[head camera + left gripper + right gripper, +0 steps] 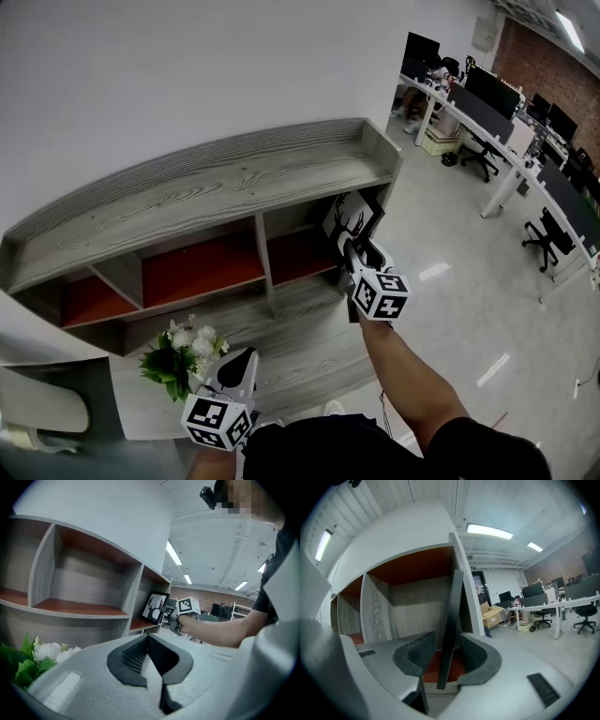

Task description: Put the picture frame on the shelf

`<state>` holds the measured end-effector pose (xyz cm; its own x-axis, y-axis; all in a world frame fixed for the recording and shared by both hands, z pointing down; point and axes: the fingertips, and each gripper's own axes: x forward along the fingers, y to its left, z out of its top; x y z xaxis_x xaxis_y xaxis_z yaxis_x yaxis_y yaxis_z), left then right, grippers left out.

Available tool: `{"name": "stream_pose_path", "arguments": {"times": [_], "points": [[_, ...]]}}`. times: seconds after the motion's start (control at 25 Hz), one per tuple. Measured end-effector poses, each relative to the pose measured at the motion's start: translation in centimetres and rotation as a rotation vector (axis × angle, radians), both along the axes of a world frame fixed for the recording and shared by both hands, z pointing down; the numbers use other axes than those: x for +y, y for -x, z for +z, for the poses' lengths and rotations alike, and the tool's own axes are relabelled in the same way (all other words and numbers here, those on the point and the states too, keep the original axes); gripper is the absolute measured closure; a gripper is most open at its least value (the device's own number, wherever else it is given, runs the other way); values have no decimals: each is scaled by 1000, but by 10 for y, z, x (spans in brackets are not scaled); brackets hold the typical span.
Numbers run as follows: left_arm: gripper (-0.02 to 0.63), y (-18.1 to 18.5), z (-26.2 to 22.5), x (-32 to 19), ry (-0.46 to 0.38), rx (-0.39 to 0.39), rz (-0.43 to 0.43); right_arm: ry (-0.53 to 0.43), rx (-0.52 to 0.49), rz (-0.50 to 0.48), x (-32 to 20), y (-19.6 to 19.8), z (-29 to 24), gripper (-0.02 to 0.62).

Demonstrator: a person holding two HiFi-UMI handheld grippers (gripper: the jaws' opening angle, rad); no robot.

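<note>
Picture frame: one, standing in the rightmost compartment of the shelf, between the right gripper's parted jaws, which don't press on it. The right gripper view shows only its dark edge, while the other two views show its deer silhouette. One bunch of white flowers sits near left, beside the left gripper, whose jaws are together and empty.

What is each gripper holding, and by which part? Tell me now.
Nothing is held. The right gripper has its jaws apart around the picture frame, not pressing it; the left gripper is shut and empty.
</note>
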<state>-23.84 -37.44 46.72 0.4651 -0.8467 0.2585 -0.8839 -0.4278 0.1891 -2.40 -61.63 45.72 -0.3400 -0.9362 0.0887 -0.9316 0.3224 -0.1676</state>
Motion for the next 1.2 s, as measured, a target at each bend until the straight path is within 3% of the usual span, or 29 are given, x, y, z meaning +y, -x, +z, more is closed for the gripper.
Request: {"name": "stream_pose_path", "arguments": {"times": [0.2,0.48,0.64,0.76,1.0,1.2], "points": [[597,-3,1,5,2,-2,-7,14,11,-22,1,-1,6,503],[597,-6,-1,11,-2,-5,-26,26,1,-47,-3,2,6,508],[597,-8,0,15,-1,-5,-43,24,0,-52,-3,2,6,495],[597,-10,-1,17,-2,-5,-55,24,-16,-71,0,2,3,436],[597,-18,-3,16,-8,-2,-89,25,-35,-110,10,-4,2,434],[597,-33,-2,19,-7,-2,-116,17,11,-165,35,-13,3,388]]}}
